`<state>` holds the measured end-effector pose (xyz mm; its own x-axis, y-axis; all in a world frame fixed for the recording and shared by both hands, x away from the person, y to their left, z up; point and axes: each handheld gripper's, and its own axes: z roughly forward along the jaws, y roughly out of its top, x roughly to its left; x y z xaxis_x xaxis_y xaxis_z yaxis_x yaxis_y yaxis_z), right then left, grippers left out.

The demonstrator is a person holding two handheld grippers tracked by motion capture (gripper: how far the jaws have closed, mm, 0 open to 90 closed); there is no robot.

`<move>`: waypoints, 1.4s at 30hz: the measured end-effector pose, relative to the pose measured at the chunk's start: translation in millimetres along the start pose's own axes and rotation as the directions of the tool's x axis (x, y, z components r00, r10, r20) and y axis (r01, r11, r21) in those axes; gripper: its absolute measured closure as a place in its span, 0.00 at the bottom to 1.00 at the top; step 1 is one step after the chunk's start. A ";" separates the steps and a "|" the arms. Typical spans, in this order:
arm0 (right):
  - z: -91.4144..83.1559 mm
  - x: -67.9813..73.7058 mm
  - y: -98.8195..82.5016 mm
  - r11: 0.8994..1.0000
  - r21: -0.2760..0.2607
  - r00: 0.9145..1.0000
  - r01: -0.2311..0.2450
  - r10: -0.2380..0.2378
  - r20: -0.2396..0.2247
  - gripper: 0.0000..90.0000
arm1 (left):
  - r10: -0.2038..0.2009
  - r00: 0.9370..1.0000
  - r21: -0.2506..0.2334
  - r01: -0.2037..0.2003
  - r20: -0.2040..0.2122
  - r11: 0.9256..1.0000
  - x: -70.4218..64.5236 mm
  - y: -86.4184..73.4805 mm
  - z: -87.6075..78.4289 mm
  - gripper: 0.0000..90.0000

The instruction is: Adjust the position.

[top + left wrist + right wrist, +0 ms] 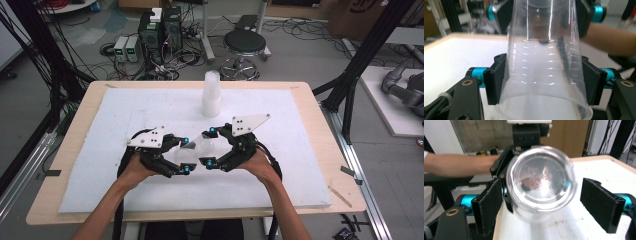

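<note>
Left claw (544,82) clamps a clear ribbed plastic cup (544,62); right claw (546,202) stands wide, seemingly untouching.

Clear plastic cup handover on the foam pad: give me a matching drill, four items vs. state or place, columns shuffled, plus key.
1. left claw
2. right claw
3. clear plastic cup
4. white stack of cups

A. stands upright at the far side of the white foam pad
B. held off the pad between both claws
C. open, pads clear of the cup
D. shut on the cup's wall

Pairs: 1-D, 2-C, 3-B, 4-A
</note>
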<state>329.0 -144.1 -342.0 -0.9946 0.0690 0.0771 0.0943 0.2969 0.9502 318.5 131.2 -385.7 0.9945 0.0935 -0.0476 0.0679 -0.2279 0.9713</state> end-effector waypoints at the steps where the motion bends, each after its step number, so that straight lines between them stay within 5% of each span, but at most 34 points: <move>1: -2.4 0.0 1.2 1.000 0.031 1.000 0.001 -0.001 -0.001 0.20 | 0.012 1.000 0.052 -0.012 0.003 0.999 -0.3 2.0 -3.0 0.35; 8: -4.4 0.6 4.7 0.991 0.129 1.000 0.016 -0.018 0.016 0.20 | 0.020 1.000 0.218 -0.022 0.010 0.976 1.6 13.4 -9.4 0.35; 9: -2.5 1.3 4.6 0.983 0.182 0.999 0.020 -0.024 0.021 0.20 | 0.028 0.999 0.281 -0.031 0.014 0.959 2.6 18.5 -10.2 0.35; 11: 0.1 2.0 4.8 0.972 0.232 0.999 0.027 -0.035 0.029 0.20 | 0.025 1.000 0.335 -0.028 0.013 0.942 2.8 23.1 -9.9 0.35; 14: 4.4 3.8 5.8 0.951 0.308 0.998 0.035 -0.049 0.039 0.20 | 0.034 0.999 0.424 -0.036 0.011 0.905 3.0 29.3 -7.5 0.36; 15: 4.4 3.8 5.8 0.951 0.308 0.998 0.035 -0.049 0.039 0.20 | 0.034 0.999 0.424 -0.036 0.011 0.905 3.0 29.3 -7.5 0.36; 16: 7.8 5.1 6.8 0.930 0.365 0.997 0.046 -0.066 0.042 0.20 | 0.038 0.999 0.484 -0.041 0.015 0.874 3.5 32.6 -5.4 0.36; 17: 7.8 5.1 6.8 0.930 0.365 0.997 0.046 -0.066 0.042 0.20 | 0.038 0.999 0.484 -0.041 0.015 0.874 3.5 32.6 -5.4 0.36; 18: 8.8 5.4 7.2 0.922 0.383 0.996 0.051 -0.073 0.045 0.20 | 0.047 0.999 0.515 -0.046 0.012 0.856 3.5 34.6 -3.8 0.36; 19: 11.4 6.1 8.4 0.900 0.433 0.995 0.054 -0.084 0.052 0.20 | 0.049 0.999 0.554 -0.052 0.022 0.831 4.7 37.3 -2.0 0.36; 20: 12.4 6.5 8.7 0.892 0.449 0.995 0.053 -0.086 0.053 0.20 | 0.044 0.999 0.569 -0.051 0.025 0.820 5.1 38.4 -0.9 0.36; 21: 12.4 6.5 8.7 0.892 0.449 0.995 0.053 -0.086 0.053 0.20 | 0.044 0.999 0.569 -0.051 0.025 0.820 5.1 38.4 -0.9 0.36; 22: 14.6 7.0 9.6 0.870 0.490 0.993 0.062 -0.102 0.055 0.20 | 0.045 0.999 0.592 -0.053 0.028 0.805 5.4 39.7 0.6 0.36; 23: 15.6 7.3 10.0 0.860 0.507 0.993 0.062 -0.102 0.052 0.20 | 0.049 0.998 0.620 -0.058 0.031 0.783 5.9 40.9 3.0 0.36; 24: 16.3 7.6 10.3 0.852 0.521 0.993 0.061 -0.105 0.055 0.20 | 0.049 0.998 0.620 -0.058 0.031 0.783 5.9 40.9 3.0 0.36; 26: 18.6 7.8 10.7 0.832 0.551 0.992 0.064 -0.112 0.053 0.20 | 0.046 0.999 0.658 -0.053 0.028 0.751 6.6 41.7 7.1 0.36; 30: 23.1 8.5 11.2 0.797 0.599 0.991 0.072 -0.127 0.049 0.20 | 0.039 0.999 0.689 -0.051 0.034 0.723 8.6 42.6 10.7 0.36; 31: 24.0 8.6 11.1 0.792 0.607 0.991 0.071 -0.126 0.048 0.20 | 0.039 0.999 0.689 -0.051 0.034 0.723 8.6 42.6 10.7 0.36; 32: 25.3 8.6 10.9 0.784 0.617 0.990 0.073 -0.129 0.047 0.20 | 0.040 0.999 0.707 -0.053 0.035 0.705 9.5 43.2 12.4 0.36; 34: 26.0 8.6 10.6 0.778 0.624 0.990 0.072 -0.132 0.049 0.20 | 0.038 0.999 0.714 -0.053 0.038 0.698 9.5 43.5 13.3 0.37; 35: 28.1 8.2 9.9 0.767 0.637 0.989 0.076 -0.138 0.047 0.20 | 0.038 0.998 0.722 -0.058 0.044 0.689 9.9 44.0 15.0 0.37; 38: 30.5 8.7 9.2 0.762 0.642 0.989 0.079 -0.139 0.042 0.20 | 0.038 0.998 0.730 -0.062 0.049 0.680 10.4 44.8 17.4 0.37; 42: 33.5 9.5 9.1 0.756 0.649 0.988 0.086 -0.148 0.041 0.21 | 0.044 0.997 0.731 -0.071 0.056 0.679 9.8 46.4 20.6 0.37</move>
<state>321.9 -108.9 -342.7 -0.9951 0.0630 -0.0763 0.0131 0.8482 0.5295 333.1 101.5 -345.9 0.9994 0.0289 -0.0177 0.0339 -0.8698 0.4923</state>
